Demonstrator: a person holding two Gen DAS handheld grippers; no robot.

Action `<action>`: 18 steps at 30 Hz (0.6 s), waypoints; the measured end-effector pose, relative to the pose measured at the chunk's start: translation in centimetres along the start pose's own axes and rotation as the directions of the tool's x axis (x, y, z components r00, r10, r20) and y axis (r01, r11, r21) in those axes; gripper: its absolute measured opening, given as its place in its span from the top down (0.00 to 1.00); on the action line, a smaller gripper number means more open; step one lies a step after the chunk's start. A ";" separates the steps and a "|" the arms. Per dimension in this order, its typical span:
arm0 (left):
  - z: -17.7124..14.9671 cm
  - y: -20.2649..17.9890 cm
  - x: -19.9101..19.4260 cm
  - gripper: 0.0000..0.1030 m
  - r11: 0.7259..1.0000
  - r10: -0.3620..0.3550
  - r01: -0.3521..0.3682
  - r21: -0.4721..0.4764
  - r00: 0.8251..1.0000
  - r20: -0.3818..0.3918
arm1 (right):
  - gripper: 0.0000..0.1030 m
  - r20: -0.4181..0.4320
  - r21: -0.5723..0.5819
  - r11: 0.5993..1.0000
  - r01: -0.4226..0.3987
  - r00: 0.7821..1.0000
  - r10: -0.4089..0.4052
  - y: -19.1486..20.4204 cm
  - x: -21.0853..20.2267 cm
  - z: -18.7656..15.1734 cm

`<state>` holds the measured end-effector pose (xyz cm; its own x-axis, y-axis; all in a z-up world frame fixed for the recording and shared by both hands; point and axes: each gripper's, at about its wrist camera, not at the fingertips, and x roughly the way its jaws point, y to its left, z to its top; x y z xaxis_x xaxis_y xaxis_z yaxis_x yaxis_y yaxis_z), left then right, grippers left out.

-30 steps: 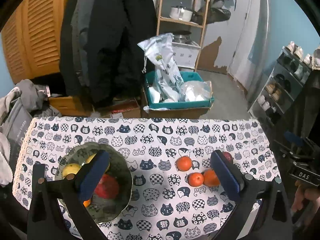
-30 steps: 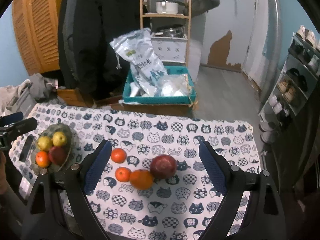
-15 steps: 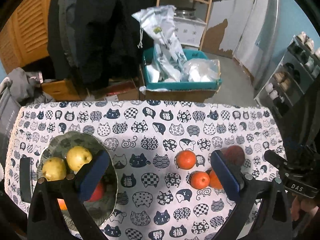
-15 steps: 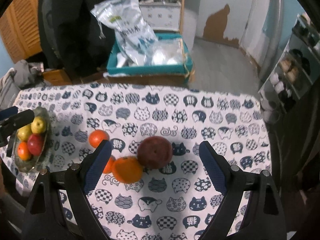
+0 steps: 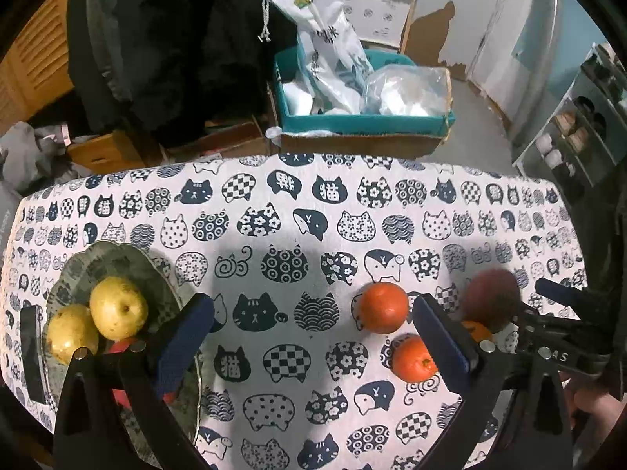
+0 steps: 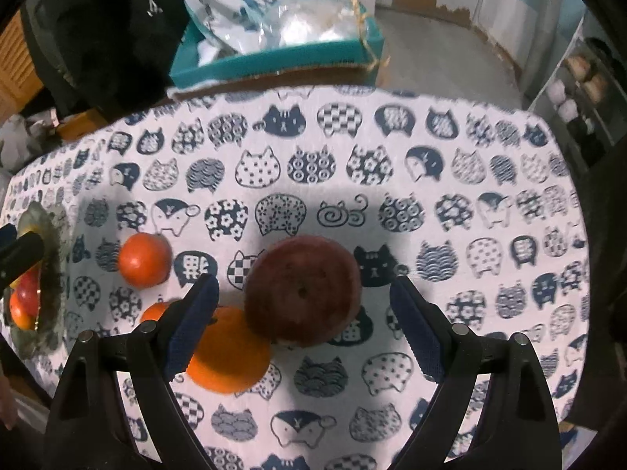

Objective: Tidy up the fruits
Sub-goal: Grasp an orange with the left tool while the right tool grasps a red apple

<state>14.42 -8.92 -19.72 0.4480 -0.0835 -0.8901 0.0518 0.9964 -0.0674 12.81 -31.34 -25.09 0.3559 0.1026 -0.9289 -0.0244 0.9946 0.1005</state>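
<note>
A grey-green bowl (image 5: 117, 262) on the cat-print tablecloth (image 5: 313, 211) holds two yellow fruits (image 5: 117, 307) and a red one (image 5: 121, 346). To the right lie two small oranges (image 5: 384, 307), (image 5: 413, 358) and a dark red apple (image 5: 490, 297). My left gripper (image 5: 313, 305) hangs open over bare cloth between the bowl and the oranges. My right gripper (image 6: 301, 288) is open and low over the dark red apple (image 6: 303, 290), a pad on either side and clear of it. A large orange (image 6: 229, 352) touches the apple by the left pad.
Beyond the table's far edge stands a teal box (image 5: 364, 121) with plastic bags, beside dark coats (image 5: 176, 39) and cardboard boxes. A shoe rack (image 5: 580, 125) is at the right. A small orange (image 6: 145, 260) lies between the apple and the bowl (image 6: 47, 274).
Both grippers have come down towards the table and tipped further downward. The right one now straddles the dark red apple; the left sits lower between bowl and oranges. Jaws stayed open.
</note>
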 end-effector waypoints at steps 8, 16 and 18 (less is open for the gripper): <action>-0.2 -0.8 2.8 0.01 1.000 -0.008 0.009 0.023 0.999 -0.050 | 0.14 -0.059 0.029 0.999 -0.014 0.998 0.016 -0.1 3.1 -0.4; -0.4 -2.3 4.9 0.01 0.998 -0.054 0.057 0.028 0.994 -0.096 | 0.26 -0.072 0.056 0.997 -0.048 0.996 0.052 -0.8 4.1 -1.0; -0.5 -2.9 5.4 0.01 0.997 -0.053 0.057 0.044 0.993 -0.101 | 0.26 -0.057 0.054 0.998 -0.039 0.998 0.042 -0.9 3.9 -1.2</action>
<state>16.20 -12.29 -24.53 0.3518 -0.1339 -0.9265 0.1164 0.9883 -0.0986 13.08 -31.84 -29.23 0.3009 0.1446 -0.9426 0.0120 0.9878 0.1553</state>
